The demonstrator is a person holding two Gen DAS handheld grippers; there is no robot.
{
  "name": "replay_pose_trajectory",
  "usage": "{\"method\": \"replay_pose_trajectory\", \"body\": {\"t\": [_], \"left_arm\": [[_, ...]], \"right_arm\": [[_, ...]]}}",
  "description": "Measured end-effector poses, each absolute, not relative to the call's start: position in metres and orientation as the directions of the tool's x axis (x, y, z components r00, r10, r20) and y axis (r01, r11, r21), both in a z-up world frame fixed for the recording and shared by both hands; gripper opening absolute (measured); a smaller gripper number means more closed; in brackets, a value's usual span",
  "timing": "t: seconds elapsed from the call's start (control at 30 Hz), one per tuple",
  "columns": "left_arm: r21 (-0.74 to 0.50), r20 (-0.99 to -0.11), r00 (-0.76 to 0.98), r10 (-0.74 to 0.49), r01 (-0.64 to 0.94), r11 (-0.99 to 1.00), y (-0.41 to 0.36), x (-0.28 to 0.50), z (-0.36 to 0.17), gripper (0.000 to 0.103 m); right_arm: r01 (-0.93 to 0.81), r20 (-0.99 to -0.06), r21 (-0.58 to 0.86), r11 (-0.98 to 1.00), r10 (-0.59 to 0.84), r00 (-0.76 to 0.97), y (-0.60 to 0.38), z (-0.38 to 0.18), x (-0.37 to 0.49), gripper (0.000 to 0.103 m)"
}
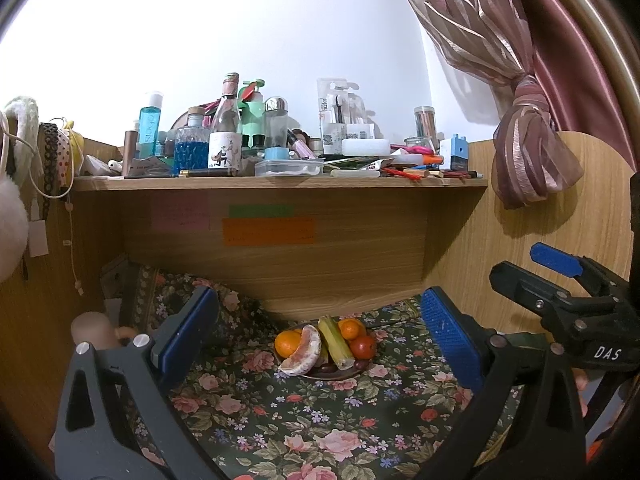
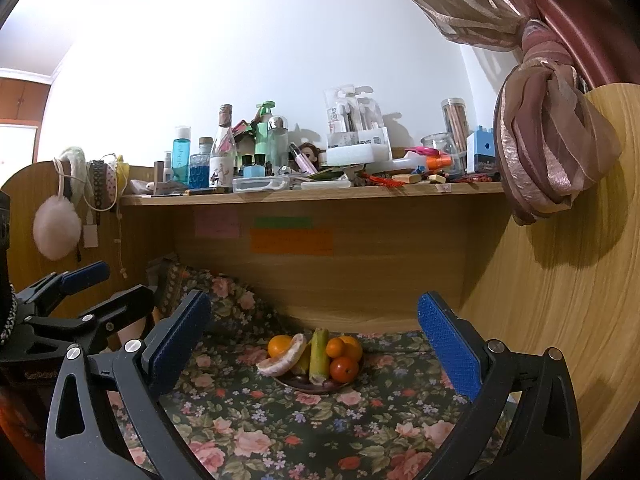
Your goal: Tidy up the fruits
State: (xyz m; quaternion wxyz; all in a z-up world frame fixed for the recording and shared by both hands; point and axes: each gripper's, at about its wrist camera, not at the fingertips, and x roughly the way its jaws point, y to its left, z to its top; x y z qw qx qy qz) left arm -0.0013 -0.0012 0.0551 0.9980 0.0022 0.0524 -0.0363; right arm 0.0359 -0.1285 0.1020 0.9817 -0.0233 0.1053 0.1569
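A small dark plate on the floral cloth holds fruit: a peeled pomelo segment, oranges, a green cane piece and a red fruit. The same plate shows in the right wrist view with the pomelo segment, cane piece and red-orange fruit. My left gripper is open and empty, held back from the plate. My right gripper is open and empty, also short of the plate. The right gripper also shows in the left wrist view, and the left one in the right wrist view.
A wooden shelf above is crowded with bottles, jars and pens. Wooden desk walls stand left, right and behind. A tied pink curtain hangs at right. Earmuffs and cords hang at left. Sticky notes are on the back panel.
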Motion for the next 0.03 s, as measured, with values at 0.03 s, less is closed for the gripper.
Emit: {"method": "replay_pose_trajectory", "body": {"t": [0.03], "left_arm": [[0.001,-0.105,0.992,-0.071,0.072,0.997,-0.0013,-0.0011,0.0553,0.103]], "right_arm": [[-0.313,-0.216,-0.012,0.95,0.303,0.928,-0.1283,0.1016,0.0366,0.103]]}}
